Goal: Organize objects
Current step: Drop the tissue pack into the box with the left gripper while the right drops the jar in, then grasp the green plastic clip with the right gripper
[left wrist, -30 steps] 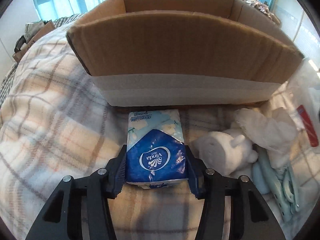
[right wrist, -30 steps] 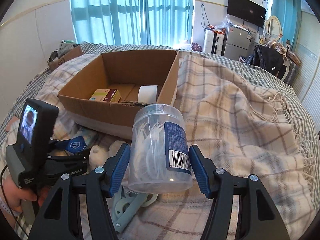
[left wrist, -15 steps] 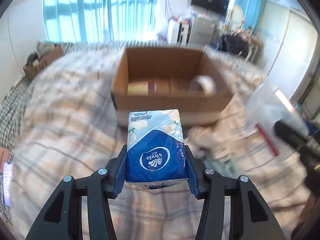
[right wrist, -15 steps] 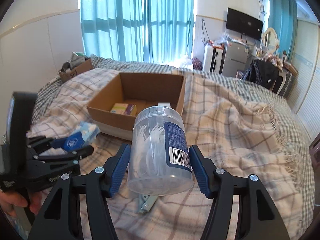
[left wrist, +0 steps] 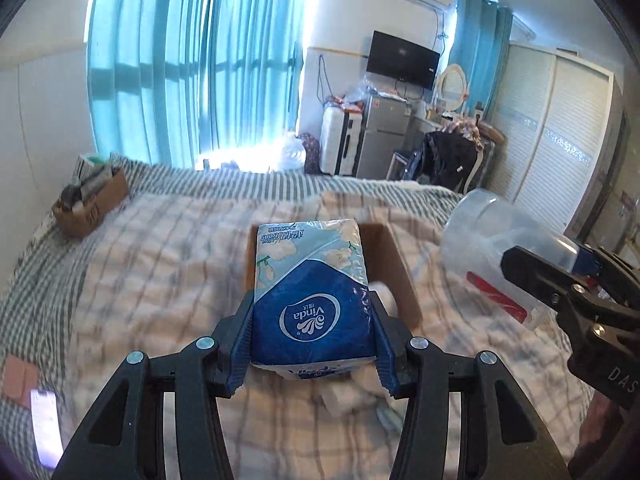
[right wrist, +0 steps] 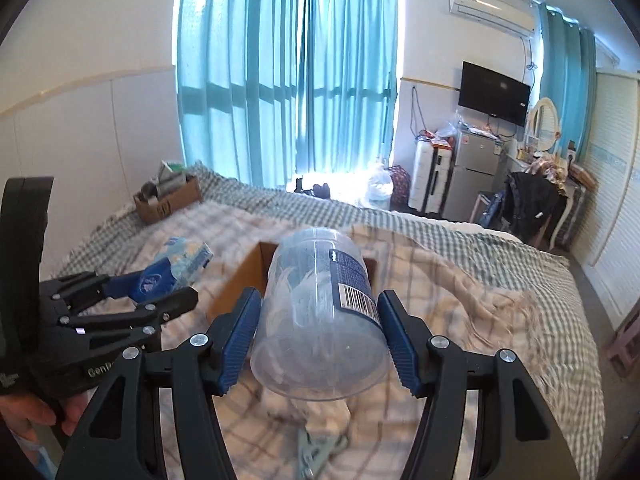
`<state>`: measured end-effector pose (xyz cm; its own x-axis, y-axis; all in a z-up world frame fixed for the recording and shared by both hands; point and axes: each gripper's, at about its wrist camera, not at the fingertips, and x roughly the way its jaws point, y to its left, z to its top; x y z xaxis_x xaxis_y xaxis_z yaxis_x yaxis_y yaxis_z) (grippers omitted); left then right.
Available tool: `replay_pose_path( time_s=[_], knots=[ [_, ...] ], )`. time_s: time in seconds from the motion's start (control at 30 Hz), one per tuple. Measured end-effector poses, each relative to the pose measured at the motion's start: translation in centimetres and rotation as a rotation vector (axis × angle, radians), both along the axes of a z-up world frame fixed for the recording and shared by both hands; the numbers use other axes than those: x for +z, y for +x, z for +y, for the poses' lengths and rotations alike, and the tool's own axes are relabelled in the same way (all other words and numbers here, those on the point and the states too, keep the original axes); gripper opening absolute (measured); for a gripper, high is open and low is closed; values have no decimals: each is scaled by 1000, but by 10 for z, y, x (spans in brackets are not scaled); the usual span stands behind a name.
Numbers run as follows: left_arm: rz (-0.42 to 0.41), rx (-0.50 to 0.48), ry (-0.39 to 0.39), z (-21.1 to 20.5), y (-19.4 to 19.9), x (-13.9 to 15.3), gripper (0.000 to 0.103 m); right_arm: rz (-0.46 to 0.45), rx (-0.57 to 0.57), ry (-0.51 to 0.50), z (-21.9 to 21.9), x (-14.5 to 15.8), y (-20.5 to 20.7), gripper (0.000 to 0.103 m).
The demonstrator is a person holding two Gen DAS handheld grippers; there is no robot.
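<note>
My left gripper [left wrist: 314,330] is shut on a blue and white Vinda tissue pack [left wrist: 310,292], held high above the bed. My right gripper [right wrist: 320,332] is shut on a clear plastic jar [right wrist: 320,312] with a blue barcode label and white sticks inside. The open cardboard box [left wrist: 394,268] lies on the checked blanket behind and below both loads, mostly hidden by them; it also shows in the right wrist view [right wrist: 240,284]. The jar [left wrist: 504,248] appears at the right of the left wrist view. The tissue pack [right wrist: 176,264] and left gripper [right wrist: 132,300] appear at left of the right wrist view.
White soft items [left wrist: 360,388] and a pale green clip [right wrist: 316,448] lie on the checked blanket [left wrist: 160,264] below the grippers. A small cardboard box [right wrist: 168,200] of clutter sits at the bed's far left corner. A fridge, TV and wardrobe stand beyond the bed.
Both grippers have risen well above the bed with their loads still held. The cardboard box now looks smaller and lower, behind the tissue pack and the jar.
</note>
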<state>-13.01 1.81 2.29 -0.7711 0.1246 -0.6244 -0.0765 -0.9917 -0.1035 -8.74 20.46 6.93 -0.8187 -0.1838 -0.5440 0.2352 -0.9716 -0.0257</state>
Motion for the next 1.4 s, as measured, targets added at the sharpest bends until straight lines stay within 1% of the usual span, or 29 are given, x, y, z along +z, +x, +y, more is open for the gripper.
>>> replay_pose_path(
  time_s=[0.13,0.23,0.33,0.43,0.47,0.53,0.63,0.7,0.8,0.83,0.87,0.9,0.93,0.97,1.0,1.1,1.2,1.23,1.27,1.3,1.33,1.4],
  knots=[
    [-8,-3,-2,-1,-41,1,52,-23,11,-26,-5,0,-47,60],
    [-27,-4,-16,0,-72,-10,52,-48,9,-32,-5,-11,-81,60],
    [-61,-15,-29,3,-104,-36,52,-94,10,-39,-4,-31,-119,60],
    [-108,-15,-47,5,-127,-68,52,-144,12,-33,-3,-58,-152,60],
    [-122,-15,-54,6,-133,-77,52,-168,17,-31,-4,-71,-164,60],
    [-160,-21,-61,6,-147,-98,52,-197,24,-30,-4,-89,-176,60],
    [-196,-22,-60,5,-160,-120,52,-242,30,-36,0,-116,-193,60],
    [-192,-28,-52,5,-163,-126,52,-254,39,-48,0,-130,-201,60],
    [-190,-27,-48,4,-166,-132,55,-265,31,-94,7,-139,-209,60],
    [-190,-26,-54,4,-166,-132,56,-258,31,-109,10,-138,-209,61],
    [-187,-28,-61,6,-166,-131,59,-248,29,-133,14,-136,-208,64],
    [-186,-32,-65,8,-164,-129,65,-237,30,-151,18,-132,-205,66],
    [-179,-32,-74,9,-161,-125,69,-228,29,-157,18,-127,-203,70],
    [-173,-29,-82,9,-157,-122,76,-210,24,-156,20,-121,-198,70],
    [-170,-25,-89,9,-155,-119,81,-199,20,-147,20,-114,-193,70],
    [-161,-10,-92,10,-138,-104,83,-168,14,-117,22,-92,-174,70],
    [-161,-2,-84,10,-116,-88,85,-135,12,-93,28,-65,-146,70],
    [-157,-3,-81,10,-110,-83,87,-120,10,-79,31,-56,-135,70],
    [-148,-2,-76,9,-101,-77,96,-102,3,-60,34,-45,-122,70],
    [-137,0,-71,9,-93,-72,101,-88,-9,-43,37,-35,-109,71],
    [-117,-5,-66,8,-82,-64,101,-83,-16,-36,41,-30,-101,73],
    [-103,-21,-76,9,-70,-54,101,-71,-38,-20,48,-16,-78,73]
  ],
)
